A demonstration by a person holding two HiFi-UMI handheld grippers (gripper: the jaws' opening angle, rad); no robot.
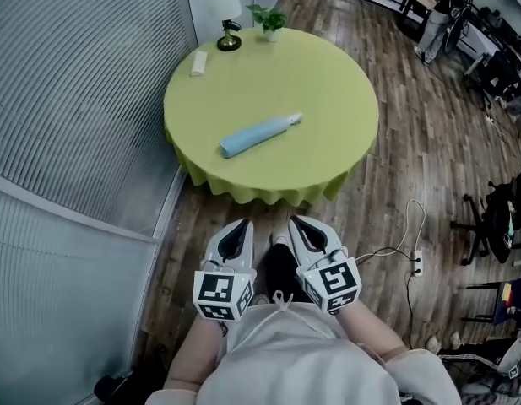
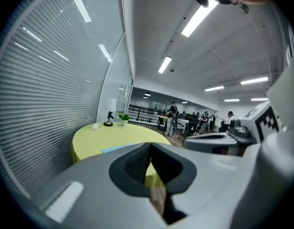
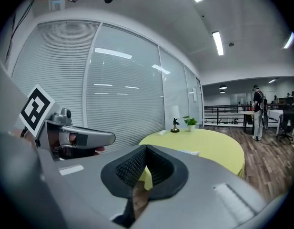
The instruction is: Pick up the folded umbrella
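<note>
The folded umbrella (image 1: 260,135) is light blue with a whitish handle end and lies slantwise near the middle of the round yellow-green table (image 1: 328,99). Both grippers hang close to my body, short of the table's near edge and well away from the umbrella. My left gripper (image 1: 239,225) has its jaws together with nothing in them. My right gripper (image 1: 299,223) beside it is shut and empty too. The left gripper view shows only a blue sliver of the umbrella (image 2: 116,148) above the closed jaws. In the right gripper view, only its pale end (image 3: 191,152) peeks over the jaws.
At the table's far edge stand a small lamp (image 1: 226,15), a potted plant (image 1: 269,21) and a white object (image 1: 198,63). A blinds-covered glass wall (image 1: 66,125) runs along the left. A power strip with a cable (image 1: 416,262) lies on the wooden floor at right, near chairs (image 1: 488,222).
</note>
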